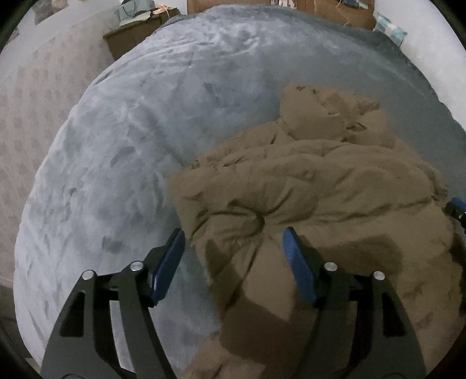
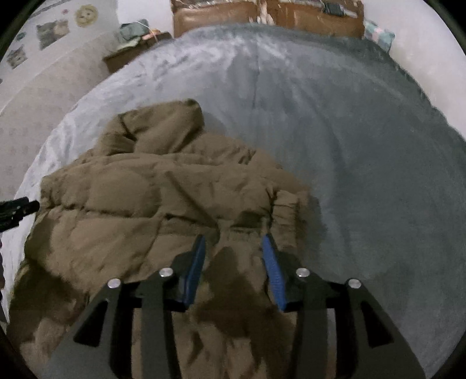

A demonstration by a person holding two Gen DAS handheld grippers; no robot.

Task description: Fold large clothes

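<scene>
Brown padded jacket (image 1: 305,189) lies in a rumpled heap on the grey bed (image 1: 131,145), lower right of the left wrist view and lower left of the right wrist view, its hood (image 2: 163,128) toward the headboard (image 2: 262,14) at the top of the frame. Your left tongs (image 1: 233,265) stand apart, one blue pad out over bare blanket, the other over the jacket's near edge; nothing is pinched between them. Your right tongs (image 2: 233,268) are also apart, narrower, straddling a ridge of quilted fabric close to a gathered cuff (image 2: 287,204), with the pads not pressing on it as far as the view shows. Both tongs point steeply down at the near hem, probably because that edge is the one to lift and carry toward the hood. The jacket looks bunched, not spread, so the fold appears to be at an early stage. Judgement: puffy filling will spring back, so you likely need a deep bite on the cloth before lifting. The nightstand (image 1: 134,38) in the upper left is well clear of the work.
</scene>
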